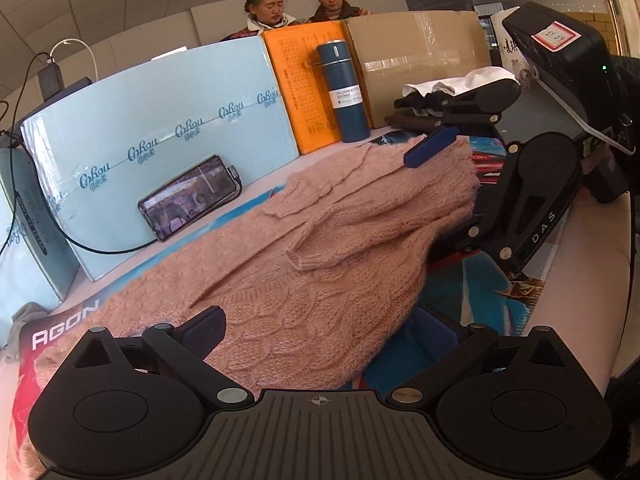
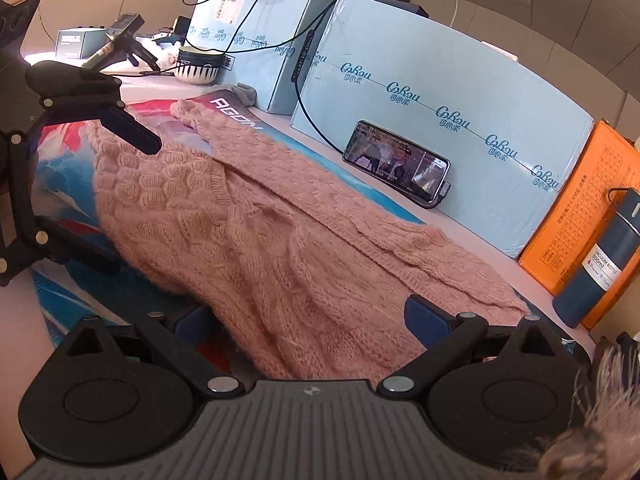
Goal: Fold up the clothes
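Note:
A pink cable-knit sweater (image 1: 320, 256) lies partly folded on a printed mat (image 1: 60, 332); it also shows in the right wrist view (image 2: 288, 248). My left gripper (image 1: 320, 340) is open, its jaws wide apart with the sweater's near edge lying between them. My right gripper (image 2: 312, 320) is open too, its jaws either side of the opposite edge of the sweater. Each gripper shows in the other's view: the right one (image 1: 452, 184) at the sweater's far right, the left one (image 2: 104, 196) at its far left, both with one finger above the knit and one under it.
Light blue boxes (image 1: 160, 136) wall the back of the table, with a phone (image 1: 188, 200) leaning on one. An orange box (image 1: 308, 92), a blue vacuum bottle (image 1: 346, 92), a cardboard box (image 1: 420, 64) and a pile of folded clothes (image 1: 424, 104) stand behind. Two people sit beyond.

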